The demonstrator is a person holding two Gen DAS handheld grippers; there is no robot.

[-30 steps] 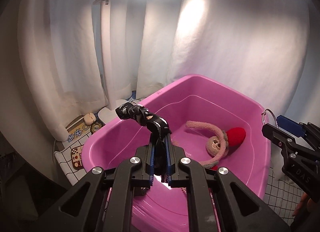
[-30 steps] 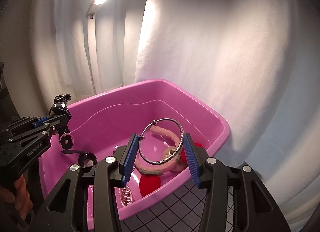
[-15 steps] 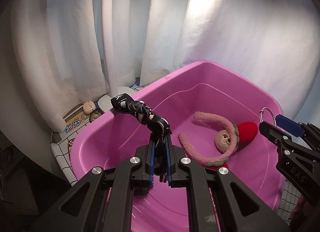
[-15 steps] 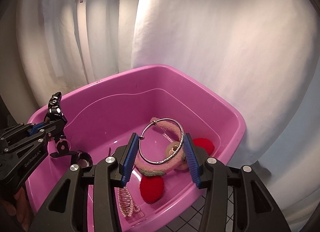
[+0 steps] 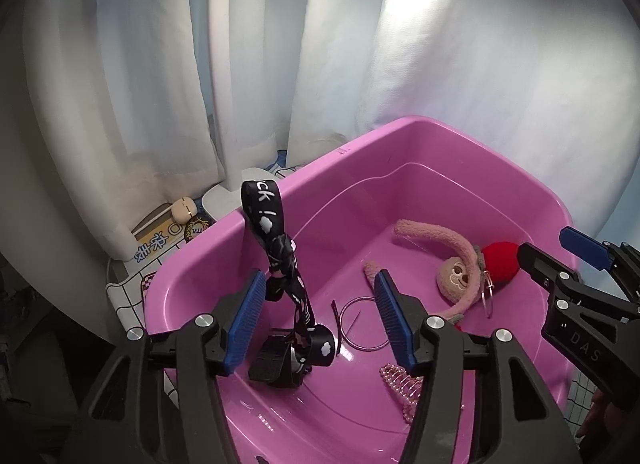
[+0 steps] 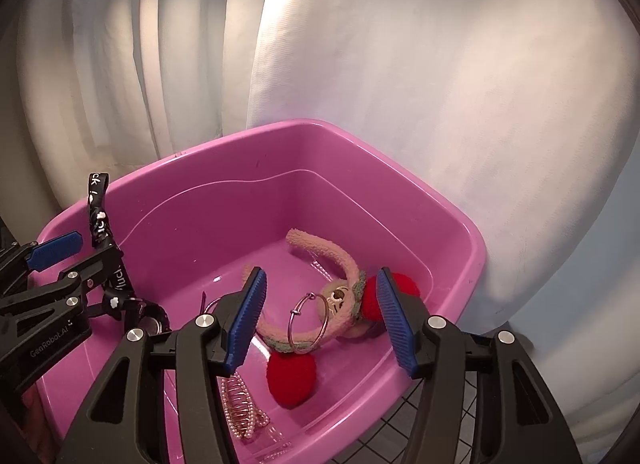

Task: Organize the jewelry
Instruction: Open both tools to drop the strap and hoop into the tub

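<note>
A pink tub (image 5: 420,122) (image 6: 304,124) lies below both grippers. My left gripper (image 5: 318,280) has its jaws opening. A black printed strap (image 5: 276,248) (image 6: 98,216) stands between them, free of the right pad, its buckle end resting on the tub floor. My right gripper (image 6: 320,276) also has its jaws opening. The silver bangle (image 6: 291,328) leans loose on a plush monkey headband (image 6: 344,260) (image 5: 456,276) with red pompoms, touching neither pad. The right gripper's fingers (image 5: 560,276) show at the right edge of the left wrist view.
A thin pink hoop (image 5: 345,334) and a pearl hair clip (image 5: 404,384) (image 6: 240,404) lie on the tub floor. White curtains surround the tub. A white lamp pole (image 5: 220,104) and small items (image 5: 184,212) stand left of it on a checked cloth (image 5: 124,296).
Both grippers went from shut to open. The black strap slipped down from the left jaws into the tub. The silver bangle left the right jaws and landed on the headband.
</note>
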